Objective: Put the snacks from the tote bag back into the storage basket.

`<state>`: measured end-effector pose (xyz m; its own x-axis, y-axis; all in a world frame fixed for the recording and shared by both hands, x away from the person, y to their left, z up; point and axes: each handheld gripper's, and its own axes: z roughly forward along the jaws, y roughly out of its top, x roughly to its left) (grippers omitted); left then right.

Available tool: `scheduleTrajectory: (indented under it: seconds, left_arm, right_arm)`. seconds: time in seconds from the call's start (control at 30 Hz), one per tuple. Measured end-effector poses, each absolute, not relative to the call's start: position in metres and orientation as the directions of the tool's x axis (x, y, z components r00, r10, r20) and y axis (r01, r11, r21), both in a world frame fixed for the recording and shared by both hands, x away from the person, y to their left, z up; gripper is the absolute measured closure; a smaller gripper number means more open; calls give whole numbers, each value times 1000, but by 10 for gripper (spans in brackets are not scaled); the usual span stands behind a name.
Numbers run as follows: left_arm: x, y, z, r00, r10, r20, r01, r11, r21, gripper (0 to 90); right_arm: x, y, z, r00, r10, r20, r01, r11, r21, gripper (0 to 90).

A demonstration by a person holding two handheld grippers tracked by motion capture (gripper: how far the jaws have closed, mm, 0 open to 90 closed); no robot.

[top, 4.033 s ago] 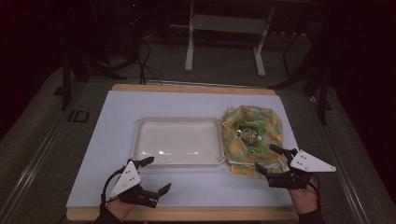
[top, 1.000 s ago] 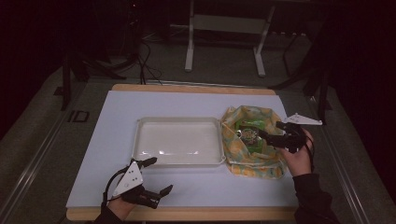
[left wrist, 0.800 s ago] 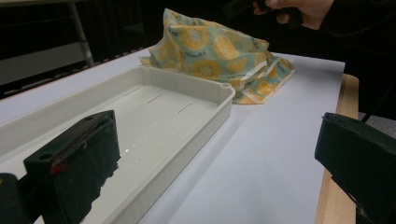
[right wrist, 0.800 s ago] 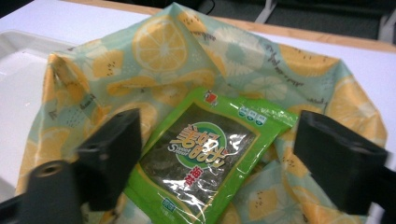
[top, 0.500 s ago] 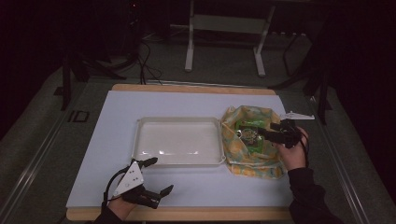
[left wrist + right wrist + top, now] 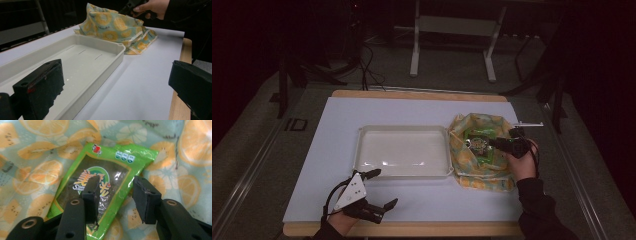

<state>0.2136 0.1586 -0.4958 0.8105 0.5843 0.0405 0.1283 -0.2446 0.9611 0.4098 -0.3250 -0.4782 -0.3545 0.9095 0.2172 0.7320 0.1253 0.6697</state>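
1. Right gripper (image 6: 497, 144) down inside the open mouth of the fruit-print cloth bag (image 6: 479, 155), at the right of the table (image 6: 422, 107) in the high view, with the hand (image 6: 522, 162) behind it over the bag's right side
2. Jaws just been closing, now roughly half open, pads on either side of the green snack packet's (image 6: 100, 185) right edge in the right gripper view; left pad in front of the packet's printed face, right pad beyond the edge over the cloth; no squeeze on the film visible, so not yet a grip
3. Green snack packet lying flat in the bottom of the bag, on the orange-slice lining, tilted so the sealed top end points up and right in the right gripper view; seen from above as a green patch (image 6: 478, 142) in the middle of the bag's opening
4. Cloth bag standing just beside the right-hand end of the white tray (image 6: 362, 150), cloth close to or touching the tray's rim; crumpled folds and a pale hem seen from the side in the left gripper view (image 6: 117, 27)
5. White tray in the middle of the table, shallow, nothing in it
6. Left gripper (image 6: 377, 189) low at the near left edge of the table, just in front of the tray's near left corner, jaws spread wide and holding nothing; tray's corner between the two black pads in the left gripper view
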Motion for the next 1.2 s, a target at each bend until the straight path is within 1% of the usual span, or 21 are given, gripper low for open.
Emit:
scheduleTrajectory:
  seconds: [0.17, 0.23, 0.57, 0.7, 0.83, 0.97, 1.03, 1.07, 1.1, 1.2]
  left_arm:
    - [214, 158, -496, 812, 583, 42, 129, -248, 960, 6]
    - [214, 158, -496, 812, 582, 44, 128, -252, 959, 6]
    - [214, 158, -496, 812, 582, 45, 130, -255, 958, 6]
    - [214, 157, -497, 811, 583, 45, 131, -257, 958, 6]
    - [214, 157, -497, 812, 582, 47, 131, -259, 957, 6]
    - [214, 157, -497, 811, 583, 47, 131, -259, 957, 6]
    - [214, 157, -497, 811, 583, 47, 131, -260, 957, 6]
    - [214, 157, -497, 812, 582, 47, 132, -261, 956, 6]
    - [214, 157, -497, 812, 582, 47, 132, -261, 956, 6]
    - [214, 156, -497, 812, 581, 50, 130, -264, 956, 5]
  right_arm:
    - [412, -327, -484, -338, 909, 242, 757, 109, 644, 577]
    - [414, -328, -486, -331, 901, 279, 775, 91, 626, 591]
    - [421, -327, -496, -302, 894, 329, 820, 68, 568, 578]
    - [423, -325, -499, -303, 889, 343, 834, 73, 547, 592]
    - [425, -322, -503, -302, 892, 335, 843, 86, 531, 613]
    - [426, -315, -507, -303, 903, 304, 847, 109, 520, 671]
    - [426, -313, -508, -305, 905, 296, 847, 116, 519, 680]
    - [427, -310, -508, -310, 908, 281, 847, 130, 515, 690]
    - [426, -306, -509, -324, 913, 250, 842, 157, 516, 731]
    - [424, -298, -507, -341, 919, 198, 833, 198, 516, 779]
